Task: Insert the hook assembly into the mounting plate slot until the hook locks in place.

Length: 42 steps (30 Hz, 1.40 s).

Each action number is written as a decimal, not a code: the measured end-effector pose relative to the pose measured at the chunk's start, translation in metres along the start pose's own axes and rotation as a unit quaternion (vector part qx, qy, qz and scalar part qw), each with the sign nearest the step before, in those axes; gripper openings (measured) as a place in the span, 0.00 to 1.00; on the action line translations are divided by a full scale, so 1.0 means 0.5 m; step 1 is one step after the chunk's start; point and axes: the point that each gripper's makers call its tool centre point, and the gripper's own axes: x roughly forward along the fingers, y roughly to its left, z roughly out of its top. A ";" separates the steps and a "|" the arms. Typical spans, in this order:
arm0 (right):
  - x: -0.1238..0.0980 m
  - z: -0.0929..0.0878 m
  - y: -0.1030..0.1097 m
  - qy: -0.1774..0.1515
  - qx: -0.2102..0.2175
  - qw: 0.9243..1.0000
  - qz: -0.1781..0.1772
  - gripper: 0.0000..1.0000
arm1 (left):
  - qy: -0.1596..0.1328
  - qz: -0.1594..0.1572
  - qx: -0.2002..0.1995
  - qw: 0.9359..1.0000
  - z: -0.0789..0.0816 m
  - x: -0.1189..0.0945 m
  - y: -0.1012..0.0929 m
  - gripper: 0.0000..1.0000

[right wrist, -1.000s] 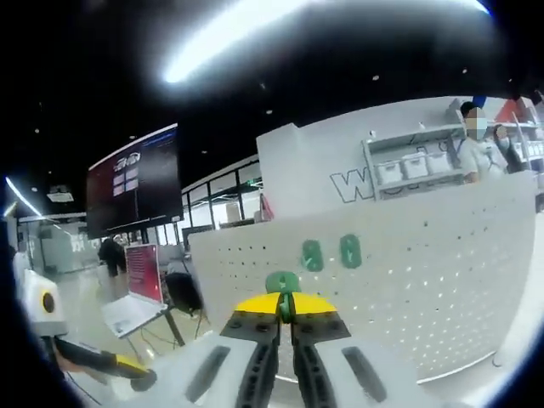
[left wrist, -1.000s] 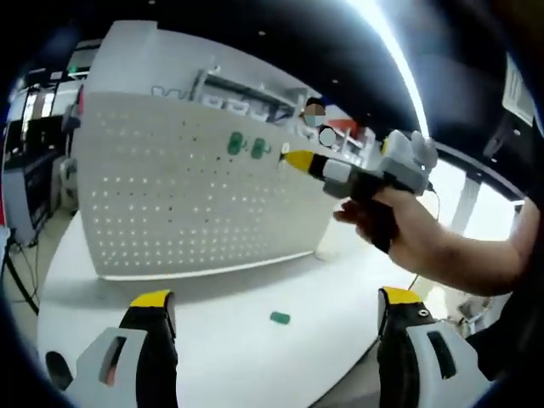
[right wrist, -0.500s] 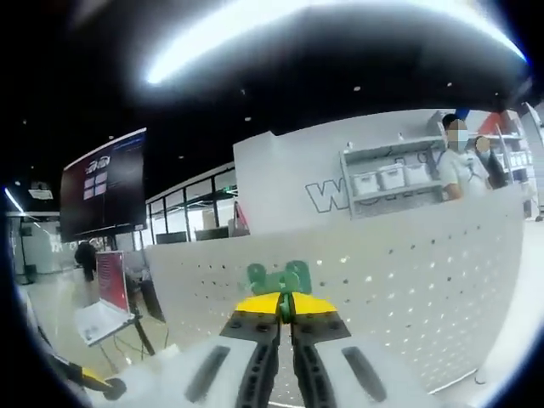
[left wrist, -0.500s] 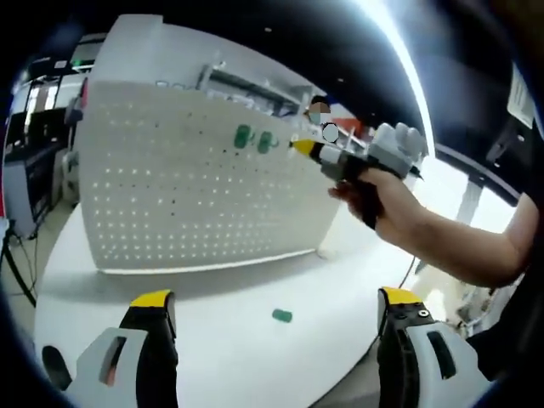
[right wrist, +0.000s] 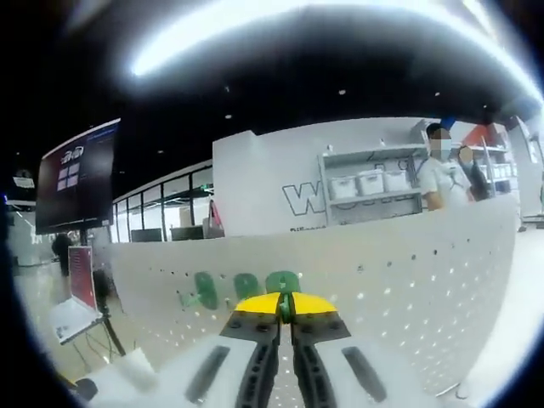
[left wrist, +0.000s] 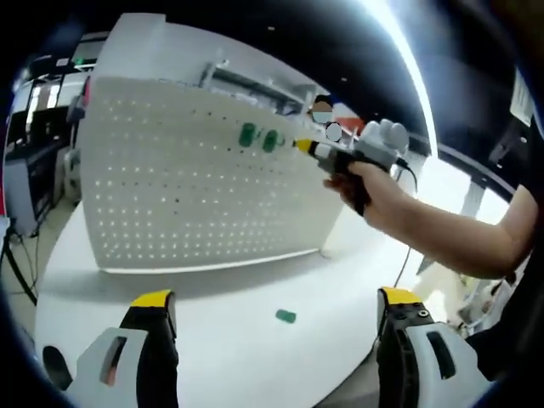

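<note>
White round table (left wrist: 212, 340), upright pegboard (left wrist: 170, 187), dark ceiling, light strip (right wrist: 280, 38)

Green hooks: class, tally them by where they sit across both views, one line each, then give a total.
On the pegboard: 2
Held in the right hand-held gripper: 1
Lying on the table: 1
Total: 4

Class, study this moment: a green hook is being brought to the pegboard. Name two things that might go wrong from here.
1. The right gripper pinches the green hook by a small edge; pushing at the pegboard might twist it loose.
2. Two mounted hooks sit close by, so it might bump them.
</note>
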 end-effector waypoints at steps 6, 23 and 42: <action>0.019 0.001 -0.010 -0.003 -0.006 1.000 -0.013 0.01 | 0.003 0.000 -0.005 1.000 -0.013 0.003 -0.001 0.99; 0.027 -0.004 -0.015 -0.017 -0.001 0.999 -0.045 0.01 | 0.001 0.010 -0.019 1.000 -0.019 -0.004 0.016 0.98; 0.028 -0.015 -0.004 0.002 -0.024 0.999 -0.034 0.09 | 0.000 0.007 -0.023 1.000 -0.022 -0.012 0.009 0.97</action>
